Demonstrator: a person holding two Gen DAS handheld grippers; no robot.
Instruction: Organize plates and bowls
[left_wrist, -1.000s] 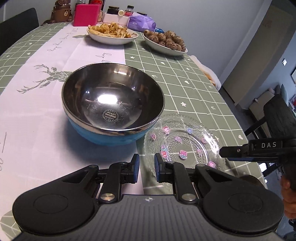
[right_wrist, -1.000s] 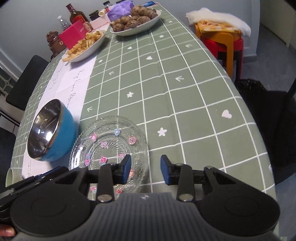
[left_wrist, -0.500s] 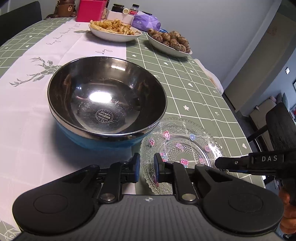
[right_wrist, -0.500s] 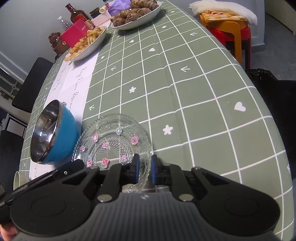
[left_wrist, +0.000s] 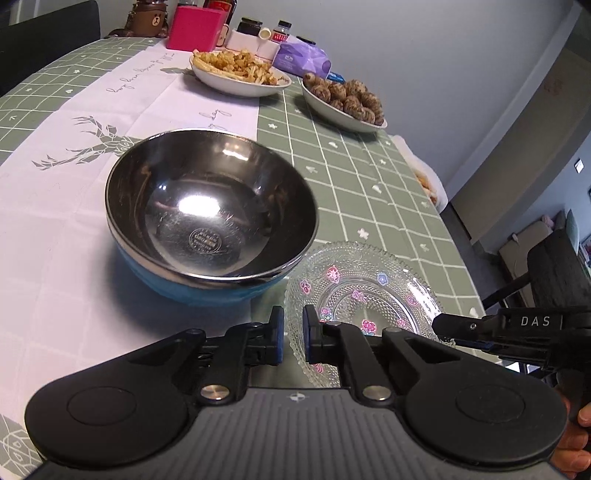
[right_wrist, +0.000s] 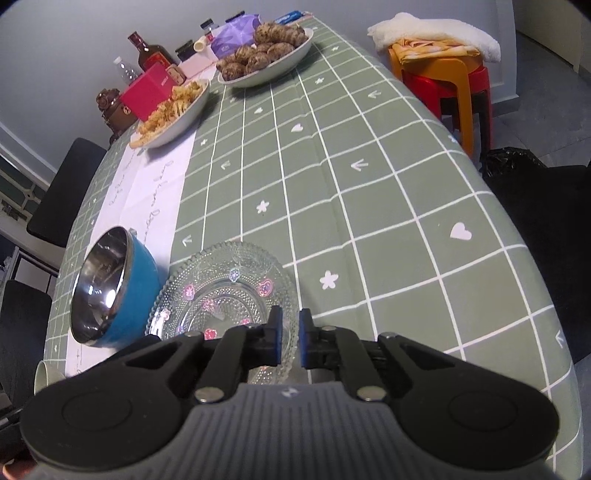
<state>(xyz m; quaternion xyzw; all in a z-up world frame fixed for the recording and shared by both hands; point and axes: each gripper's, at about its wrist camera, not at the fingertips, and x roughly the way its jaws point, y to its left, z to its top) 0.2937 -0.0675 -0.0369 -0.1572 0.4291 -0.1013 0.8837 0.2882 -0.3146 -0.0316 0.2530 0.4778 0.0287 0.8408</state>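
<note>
Table (right_wrist: 369, 192): a long one under a green checked cloth with a white runner; two serving dishes of food sit well away at the far end, and the things being sorted are at the near end.
Bowl (left_wrist: 210, 206): steel inside, blue outside, upright and empty on the runner, just beside the plate; from here I cannot tell whether their rims touch.
Glass plate (right_wrist: 225, 291): clear pressed glass with small pink and blue flowers, at the near edge of the table on the green cloth. The right wrist view suggests its near side may be tipped up a little, but I would not swear to it.
Step in hand: as I read it, taking hold of the plate by its rim from two sides, before anything has been stacked.
Left gripper (left_wrist: 293, 339): angled down at the table, jaws drawn together on the plate's near-left rim, the beaded edge running between the blue pads.
Right gripper (right_wrist: 290, 341): angled down likewise, jaws pinched on the plate's near-right rim; its black body also reaches in at the right of the left wrist view.
Hand (left_wrist: 576, 439): only some fingers show, wrapped on the right tool's handle.
Next move: probably a level lift with both holds rising together, then bringing plate and bowl into one pile. Glass held by a thin edge could slip or twist if one side leads.
</note>
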